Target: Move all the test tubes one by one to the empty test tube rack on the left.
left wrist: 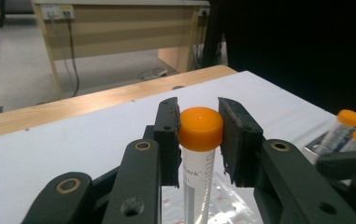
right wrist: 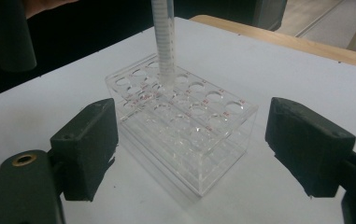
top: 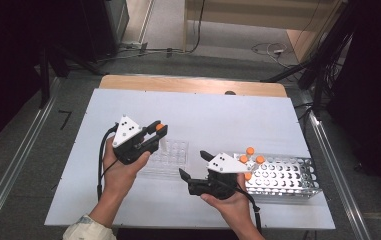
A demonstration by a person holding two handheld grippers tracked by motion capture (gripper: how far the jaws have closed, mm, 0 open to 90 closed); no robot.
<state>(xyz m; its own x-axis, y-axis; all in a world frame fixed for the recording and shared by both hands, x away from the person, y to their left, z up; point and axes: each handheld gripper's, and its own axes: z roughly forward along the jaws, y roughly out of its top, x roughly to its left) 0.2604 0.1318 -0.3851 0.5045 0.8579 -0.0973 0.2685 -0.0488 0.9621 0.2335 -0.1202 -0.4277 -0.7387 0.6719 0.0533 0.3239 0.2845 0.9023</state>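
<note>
A clear tube with an orange cap (left wrist: 200, 128) stands upright between the jaws of my left gripper (left wrist: 198, 114), which is shut on the cap. In the high view the left gripper (top: 159, 131) holds that tube (top: 160, 127) over the far left part of a clear plastic rack (top: 170, 156). In the right gripper view the tube's body (right wrist: 164, 42) comes down to a hole in the clear rack's (right wrist: 185, 121) far row; how deep it sits I cannot tell. My right gripper (right wrist: 189, 149) faces this rack with wide open jaws and nothing between them. It (top: 192, 163) hovers between the two racks.
A metal rack (top: 283, 175) stands at the right of the white board and holds several orange-capped tubes (top: 250, 150), which also rise at the right edge of the left gripper view (left wrist: 348, 119). The wooden table edge (top: 193, 84) runs along the back.
</note>
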